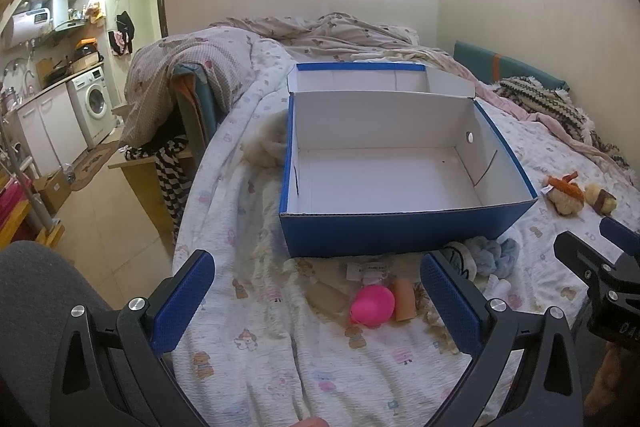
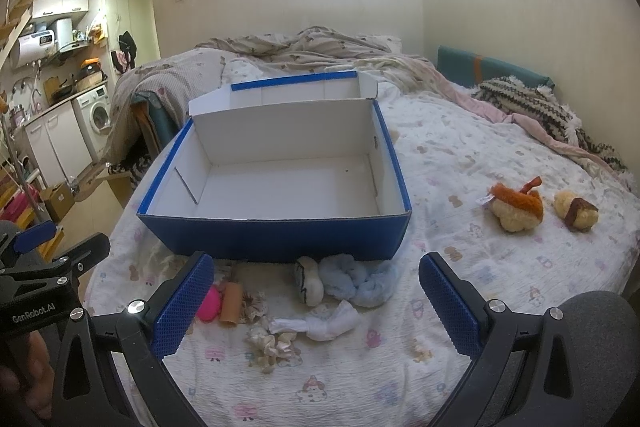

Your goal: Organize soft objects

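Note:
An open blue box (image 1: 392, 231) with a white, empty inside stands on the bed; it also shows in the right wrist view (image 2: 276, 237). Soft items lie in front of it: a pink toy (image 1: 373, 305) (image 2: 210, 303), a tan roll (image 2: 231, 303), a white plush (image 2: 309, 280), a light blue fluffy piece (image 2: 360, 281), a white knotted cloth (image 2: 324, 323) and cream scrunchies (image 2: 270, 345). Two plush sushi toys (image 2: 518, 209) (image 2: 576, 213) lie to the right. My left gripper (image 1: 316, 305) is open above the pink toy. My right gripper (image 2: 316, 307) is open above the white cloth.
A patterned quilt (image 2: 460, 163) covers the bed, with bunched blankets (image 2: 304, 47) behind the box and a knitted throw (image 2: 532, 103) at the far right. The bed's left edge drops to a tiled floor (image 1: 112, 227); a kitchen with a washing machine (image 1: 94, 103) lies beyond.

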Available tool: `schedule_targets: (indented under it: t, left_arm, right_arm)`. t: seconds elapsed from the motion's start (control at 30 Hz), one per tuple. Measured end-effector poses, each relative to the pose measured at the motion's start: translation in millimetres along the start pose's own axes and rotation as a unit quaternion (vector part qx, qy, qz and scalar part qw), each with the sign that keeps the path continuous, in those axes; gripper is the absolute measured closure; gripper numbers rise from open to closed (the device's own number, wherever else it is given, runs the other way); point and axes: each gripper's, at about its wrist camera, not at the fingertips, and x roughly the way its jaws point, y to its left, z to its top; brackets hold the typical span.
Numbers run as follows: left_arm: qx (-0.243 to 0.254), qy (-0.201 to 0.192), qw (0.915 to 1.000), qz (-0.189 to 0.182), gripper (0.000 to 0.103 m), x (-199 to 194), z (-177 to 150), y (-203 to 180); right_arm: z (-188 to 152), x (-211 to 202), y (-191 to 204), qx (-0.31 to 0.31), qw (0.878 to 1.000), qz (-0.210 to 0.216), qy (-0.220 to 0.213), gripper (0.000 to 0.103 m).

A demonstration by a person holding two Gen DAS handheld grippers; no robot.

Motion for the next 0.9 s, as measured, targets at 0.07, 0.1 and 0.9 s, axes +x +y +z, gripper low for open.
schedule_targets:
  t: [0.07, 0.1, 0.9]
  left_arm:
    - [0.001, -0.001, 1.0, 0.0, 0.0, 0.2, 0.2, 0.4]
    - [0.001, -0.002, 1.0, 0.0, 0.0, 0.1, 0.3, 0.4]
    - [-0.015, 0.011, 0.9998, 0.011, 0.0, 8.7, -1.4, 9.1]
  right_arm:
    - [-1.1, 0.4, 0.3, 0.0, 1.0, 0.0, 0.0, 0.0]
    - [-0.8, 0.4, 0.4, 0.0, 1.0, 0.0, 0.0, 0.0]
    - [-0.3, 1.5, 4.0, -0.004, 1.0, -0.001, 0.0, 0.0]
